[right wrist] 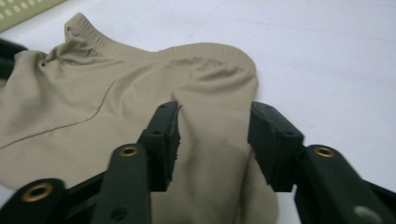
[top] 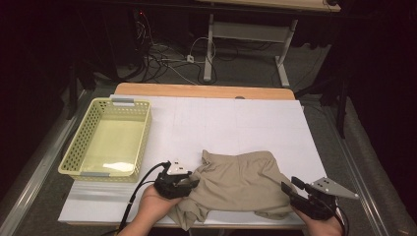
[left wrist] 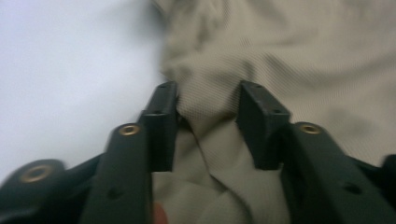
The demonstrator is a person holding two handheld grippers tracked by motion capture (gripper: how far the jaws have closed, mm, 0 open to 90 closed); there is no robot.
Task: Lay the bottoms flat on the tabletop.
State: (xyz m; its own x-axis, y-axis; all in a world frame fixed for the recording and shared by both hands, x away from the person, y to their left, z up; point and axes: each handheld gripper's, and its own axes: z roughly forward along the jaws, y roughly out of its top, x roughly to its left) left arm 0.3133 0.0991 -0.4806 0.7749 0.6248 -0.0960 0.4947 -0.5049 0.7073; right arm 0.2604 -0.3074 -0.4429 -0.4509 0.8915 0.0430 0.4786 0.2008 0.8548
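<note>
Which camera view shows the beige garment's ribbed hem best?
The right gripper view: the ribbed hem runs sharp along the beige garment at its far edge. The high view shows the whole garment, its ribbing too small to make out. The left gripper view shows blurred fabric up close.

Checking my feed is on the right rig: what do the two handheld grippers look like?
Both are black. The left gripper carries a pale grey three-cornered plate and trails a black cable off the table's near edge. The right gripper bears a like grey plate, with dark dots. In the gripper views, each has two blocky black fingers on arms with brass-coloured rivets. No sleeves show.
</note>
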